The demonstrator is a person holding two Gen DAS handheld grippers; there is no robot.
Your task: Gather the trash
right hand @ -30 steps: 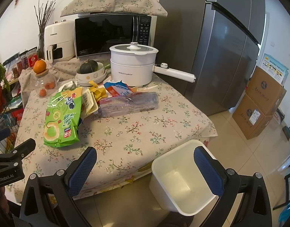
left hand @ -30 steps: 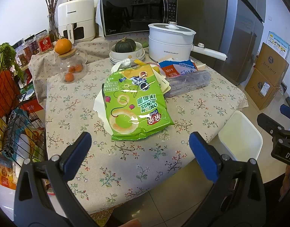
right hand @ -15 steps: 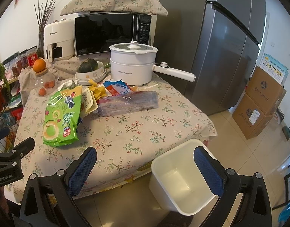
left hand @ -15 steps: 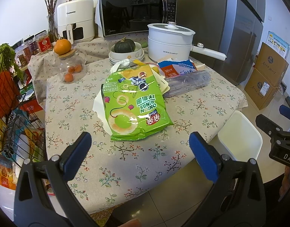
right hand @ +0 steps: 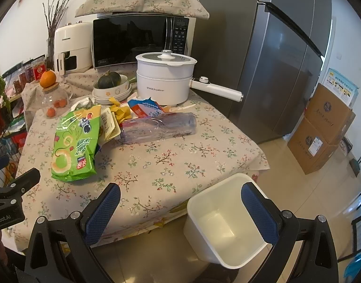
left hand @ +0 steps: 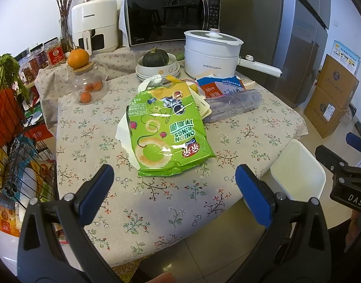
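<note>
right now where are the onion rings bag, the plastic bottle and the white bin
onion rings bag (left hand: 171,132), left wrist view, middle of the green front
plastic bottle (right hand: 159,127), right wrist view, mid body
white bin (right hand: 204,200), right wrist view, near rim

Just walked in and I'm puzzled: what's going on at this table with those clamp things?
A person holds a pair of tongs in each hand to clear trash. Both the left tongs and the right tongs are open and empty, hovering at the table's near edge. The trash lies untouched on the tablecloth: a green snack bag, a clear bottle and torn wrappers. A white bin waits empty on the floor beside the table.
</note>
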